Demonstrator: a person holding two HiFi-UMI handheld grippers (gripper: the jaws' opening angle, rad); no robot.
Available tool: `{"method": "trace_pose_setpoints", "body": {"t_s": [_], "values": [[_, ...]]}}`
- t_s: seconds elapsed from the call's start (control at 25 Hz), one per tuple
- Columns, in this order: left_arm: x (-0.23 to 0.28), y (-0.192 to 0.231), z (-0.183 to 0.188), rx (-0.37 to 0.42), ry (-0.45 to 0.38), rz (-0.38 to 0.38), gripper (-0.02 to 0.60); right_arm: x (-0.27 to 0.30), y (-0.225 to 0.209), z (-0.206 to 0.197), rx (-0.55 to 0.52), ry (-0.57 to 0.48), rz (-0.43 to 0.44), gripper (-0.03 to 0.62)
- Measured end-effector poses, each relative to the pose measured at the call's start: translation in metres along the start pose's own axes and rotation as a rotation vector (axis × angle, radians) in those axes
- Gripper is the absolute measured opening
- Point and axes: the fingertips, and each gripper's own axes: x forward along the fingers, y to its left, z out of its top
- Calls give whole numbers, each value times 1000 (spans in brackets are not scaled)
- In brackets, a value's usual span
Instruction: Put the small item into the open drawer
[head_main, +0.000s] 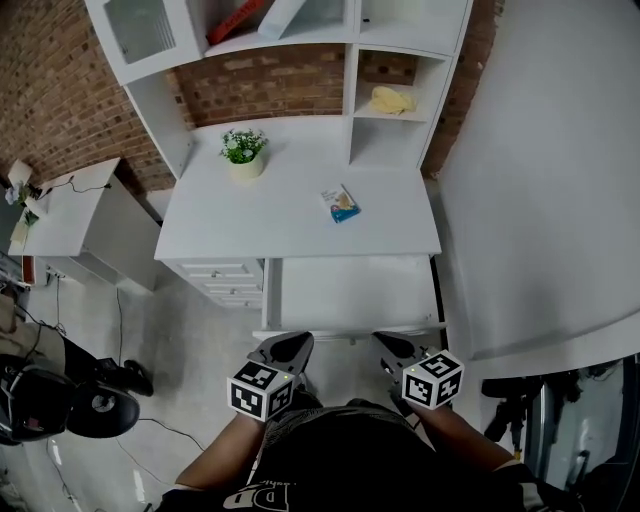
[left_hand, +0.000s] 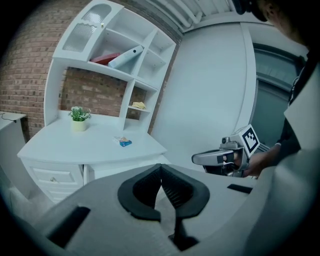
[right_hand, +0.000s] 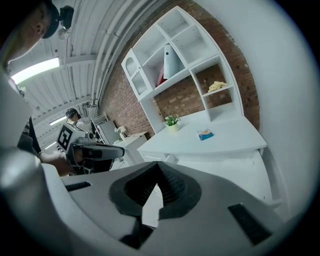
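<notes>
the small item (head_main: 341, 203), a flat packet with blue on it, lies on its own on the white desk top (head_main: 250, 225), in the right half and well back from the front edge. just in front of and below that edge the open drawer (head_main: 350, 295) is pulled out toward the person, its white inside showing. to the drawer's left, under the desk, sits a stack of closed drawers (head_main: 222, 278). a potted plant (head_main: 243, 152) stands at the back left of the desk top, well apart from the packet. above the desk rises a white shelf unit (head_main: 352, 60) against a brick wall (head_main: 60, 80). a yellowish thing (head_main: 392, 99) lies in one of its right cubbies (what it is cannot be made out), and a red book (head_main: 235, 22) leans on a shelf higher up.

the left gripper (head_main: 292, 345) and the right gripper (head_main: 386, 345) are held side by side just before the drawer's front edge, well apart from the packet. in each gripper view the dark jaw tips meet, pressed together with nothing between them. a low white table (head_main: 60, 205) with cables on it stands off to the left of the desk.
</notes>
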Motion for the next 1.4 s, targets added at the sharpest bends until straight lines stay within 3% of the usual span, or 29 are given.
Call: {"method": "trace_pose_setpoints", "body": {"t_s": [0.44,0.88,1.08,1.4], "values": [[6,75,33,18,13,-47,15,73,5,35,-18,24,-36,5],[22,150,60,43,31,-120,15,143,-5,62,-25,60,-134,5],[34,173,58,60,65,-134,15,165,-17,78,-14,59,-144,5],[49,180,61,11,65,-98,15,176,-45,87,-35,105,-131,5]]}}
